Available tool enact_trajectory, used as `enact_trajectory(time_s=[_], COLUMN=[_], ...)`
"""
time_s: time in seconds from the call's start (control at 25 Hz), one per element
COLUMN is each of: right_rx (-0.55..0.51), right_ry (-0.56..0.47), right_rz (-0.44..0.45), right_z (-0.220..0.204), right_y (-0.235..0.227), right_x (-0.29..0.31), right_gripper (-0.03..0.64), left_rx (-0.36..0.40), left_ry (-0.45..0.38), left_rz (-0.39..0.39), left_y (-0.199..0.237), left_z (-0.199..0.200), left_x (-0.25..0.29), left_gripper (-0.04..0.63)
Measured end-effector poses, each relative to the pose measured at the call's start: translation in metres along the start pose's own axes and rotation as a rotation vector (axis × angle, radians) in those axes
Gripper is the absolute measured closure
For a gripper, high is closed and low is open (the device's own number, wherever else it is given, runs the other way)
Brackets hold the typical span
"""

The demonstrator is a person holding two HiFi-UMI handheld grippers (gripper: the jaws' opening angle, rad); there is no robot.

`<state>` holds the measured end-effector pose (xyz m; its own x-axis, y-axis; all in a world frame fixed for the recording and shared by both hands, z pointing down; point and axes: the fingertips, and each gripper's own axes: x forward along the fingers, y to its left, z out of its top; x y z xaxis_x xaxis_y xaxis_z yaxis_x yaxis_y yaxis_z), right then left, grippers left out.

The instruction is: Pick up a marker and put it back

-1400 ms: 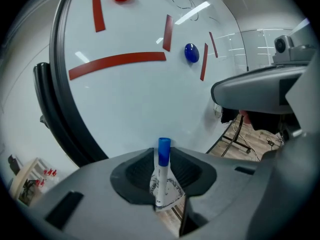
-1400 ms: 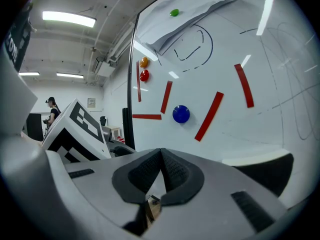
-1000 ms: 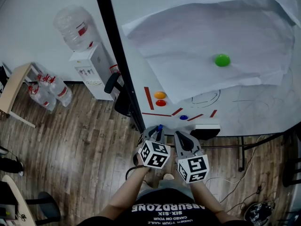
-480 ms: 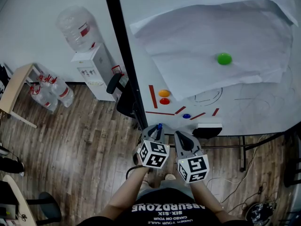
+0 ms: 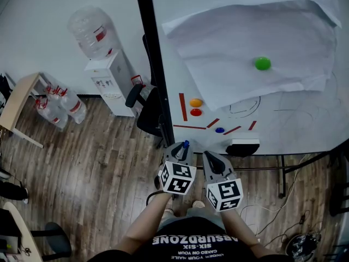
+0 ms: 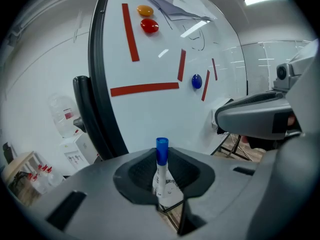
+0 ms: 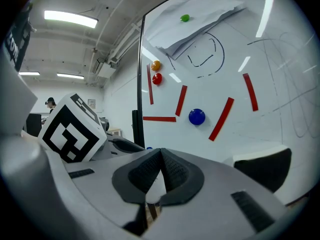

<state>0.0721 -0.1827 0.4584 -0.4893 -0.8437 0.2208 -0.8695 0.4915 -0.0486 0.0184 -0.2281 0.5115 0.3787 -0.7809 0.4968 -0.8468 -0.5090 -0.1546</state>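
Both fingers (image 6: 134,176) of my left gripper (image 6: 161,155) press on the marker (image 6: 161,180). They are nearly closed, with its white barrel pinched upright between them and its blue cap (image 6: 161,148) sticking out past the tips toward the whiteboard (image 6: 150,119). I hold it apart from the board, below a red strip (image 6: 145,88) and a blue magnet (image 6: 196,81). My right gripper (image 7: 160,156) sits just beside it, jaws closed tip to tip with nothing between them.

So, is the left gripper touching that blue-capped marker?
Touching. The left gripper view shows the left gripper clamped on the marker, its pads against both sides.
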Motion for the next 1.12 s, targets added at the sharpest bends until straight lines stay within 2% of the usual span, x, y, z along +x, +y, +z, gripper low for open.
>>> enact_trajectory(time_s=[0.32, 0.8, 1.12], right_rx=[-0.006, -0.006, -0.007], right_ry=[-0.012, -0.023, -0.028], right_rz=[0.001, -0.008, -0.008], right_z=[0.003, 0.003, 0.004], right_y=[0.011, 0.023, 0.031], right_x=[-0.006, -0.016, -0.018], right_gripper=[0.618, 0.618, 0.618], left_rx=[-0.039, -0.116, -0.185], left_ry=[-0.058, -0.194, -0.271], left_rz=[-0.029, -0.054, -0.097], left_y=[0.004, 0.017, 0.025], left_z=[0.014, 0.052, 0.056], left_x=[-0.017, -0.060, -0.081], left_gripper=[0.520, 0.520, 0.520])
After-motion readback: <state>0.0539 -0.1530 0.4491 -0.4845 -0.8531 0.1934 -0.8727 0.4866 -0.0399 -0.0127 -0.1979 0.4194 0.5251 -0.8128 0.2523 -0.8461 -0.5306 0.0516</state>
